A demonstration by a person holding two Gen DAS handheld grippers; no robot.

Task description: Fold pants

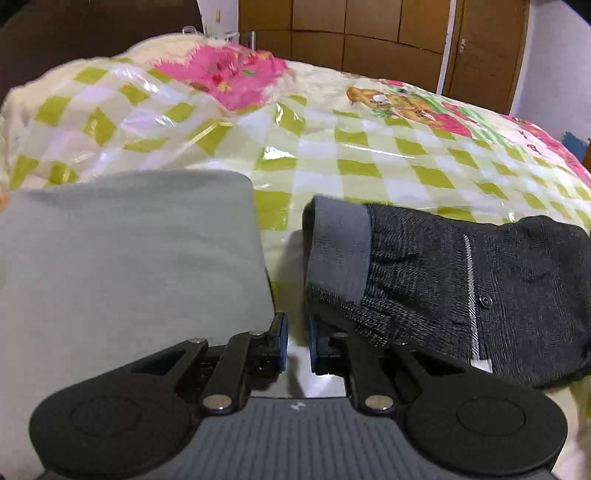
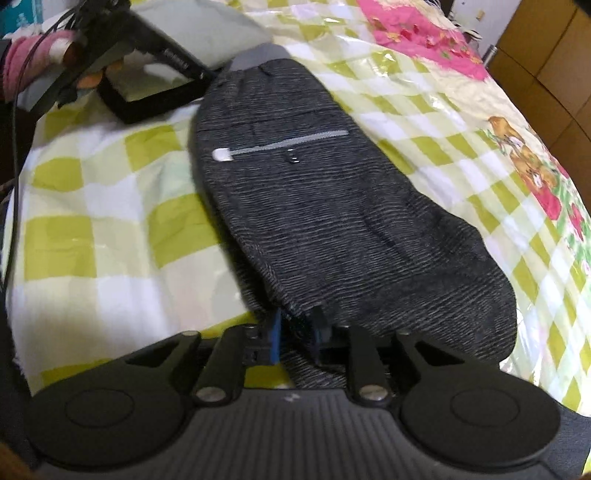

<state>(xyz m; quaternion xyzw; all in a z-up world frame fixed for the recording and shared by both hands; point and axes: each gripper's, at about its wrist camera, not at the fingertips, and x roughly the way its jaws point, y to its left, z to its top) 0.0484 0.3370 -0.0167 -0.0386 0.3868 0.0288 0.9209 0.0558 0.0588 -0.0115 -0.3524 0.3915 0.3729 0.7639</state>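
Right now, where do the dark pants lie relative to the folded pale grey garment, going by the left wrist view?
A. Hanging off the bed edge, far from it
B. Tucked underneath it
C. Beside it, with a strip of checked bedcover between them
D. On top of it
C. In the left wrist view the dark pants lie to the right of the pale grey garment, and checked bedcover shows in the gap between them.

Pretty clearly a home bedroom. A bed is seen covered by a checkered green-and-white bedspread [image 1: 369, 155] with pink cartoon prints, and a brown wooden wardrobe [image 1: 369, 33] is lined up at 12 o'clock behind it. A white wall [image 1: 554, 66] is glimpsed at 2 o'clock beside the wardrobe.
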